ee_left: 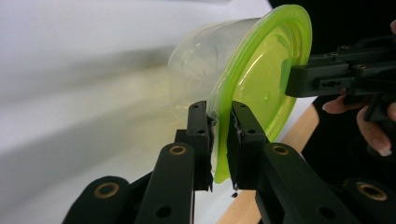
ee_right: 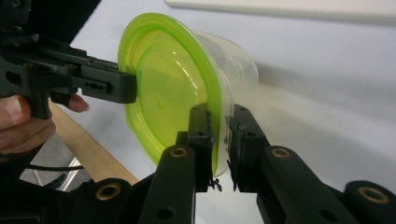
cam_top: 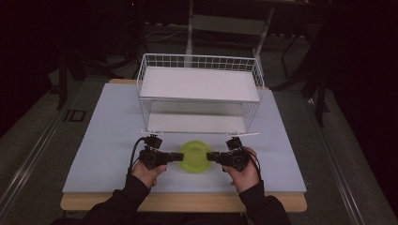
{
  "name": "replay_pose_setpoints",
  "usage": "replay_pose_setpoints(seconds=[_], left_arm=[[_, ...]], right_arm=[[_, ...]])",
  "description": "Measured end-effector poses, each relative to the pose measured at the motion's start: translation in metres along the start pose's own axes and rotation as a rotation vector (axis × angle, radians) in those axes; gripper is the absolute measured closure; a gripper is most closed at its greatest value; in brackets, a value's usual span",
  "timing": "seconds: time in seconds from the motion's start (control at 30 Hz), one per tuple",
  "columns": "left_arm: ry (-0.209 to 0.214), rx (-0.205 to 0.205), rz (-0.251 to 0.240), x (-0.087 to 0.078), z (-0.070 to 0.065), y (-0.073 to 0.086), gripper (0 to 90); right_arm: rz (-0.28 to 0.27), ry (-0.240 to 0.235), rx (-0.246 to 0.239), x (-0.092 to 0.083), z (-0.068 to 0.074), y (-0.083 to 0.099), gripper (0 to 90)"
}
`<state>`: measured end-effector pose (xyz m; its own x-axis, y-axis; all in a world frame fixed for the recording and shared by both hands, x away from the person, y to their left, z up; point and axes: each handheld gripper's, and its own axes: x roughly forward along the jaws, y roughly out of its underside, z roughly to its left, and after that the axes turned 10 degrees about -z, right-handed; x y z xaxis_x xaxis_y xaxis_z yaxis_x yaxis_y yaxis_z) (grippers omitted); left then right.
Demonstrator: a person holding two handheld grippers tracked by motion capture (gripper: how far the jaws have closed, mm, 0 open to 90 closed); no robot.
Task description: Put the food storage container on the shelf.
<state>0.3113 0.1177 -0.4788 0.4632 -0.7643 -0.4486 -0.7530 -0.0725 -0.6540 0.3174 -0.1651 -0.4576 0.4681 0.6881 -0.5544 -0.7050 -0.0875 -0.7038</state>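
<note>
Left gripper (cam_top: 177,156), held in the person's left hand (cam_top: 148,172), has its two black jaws nearly closed, pinching the left edge of the round lime-green plastic lid (cam_top: 194,156) that sits on a clear plastic tub (ee_left: 201,65). In the left gripper view the jaws grip the lid's rim (ee_left: 223,140) between them, one jaw on the tub side, one on the lid's top side.

Right gripper (cam_top: 212,157), in the right hand (cam_top: 245,174), does the same on the opposite edge: jaws almost shut with the lid rim (ee_right: 219,135) clamped between them. Each gripper view shows the other gripper across the lid, biting the far rim.

Lidded tub sits between the two grippers on the pale grey-blue rectangular tabletop (cam_top: 108,140), near its front edge, centre. Whether it rests on the surface or is slightly raised, cannot tell.

Just behind the tub stands a white wire two-tier shelf rack (cam_top: 199,93) with flat white panels on both levels, apart from the tub. A light wooden board edge (cam_top: 187,202) shows under the tabletop's front. Dark sleeves (cam_top: 117,206) enter from the bottom. Surroundings dark.
</note>
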Motion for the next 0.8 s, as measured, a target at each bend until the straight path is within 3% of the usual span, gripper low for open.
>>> replay_pose_setpoints(seconds=[0.17,0.43,0.8], left_arm=[[0.012,0.025,-0.043,-0.013,-0.011,-0.012,81.4],[0.014,0.053,-0.073,-0.031,-0.023,-0.03,81.5],[0.017,0.1,-0.127,-0.051,-0.043,-0.063,81.6]], right_arm=[[-0.044,-0.014,-0.029,-0.011,0.009,-0.012,80.3],[-0.091,-0.019,-0.075,-0.022,0.026,-0.03,80.3],[-0.167,-0.031,-0.101,-0.039,0.044,-0.061,80.4]])
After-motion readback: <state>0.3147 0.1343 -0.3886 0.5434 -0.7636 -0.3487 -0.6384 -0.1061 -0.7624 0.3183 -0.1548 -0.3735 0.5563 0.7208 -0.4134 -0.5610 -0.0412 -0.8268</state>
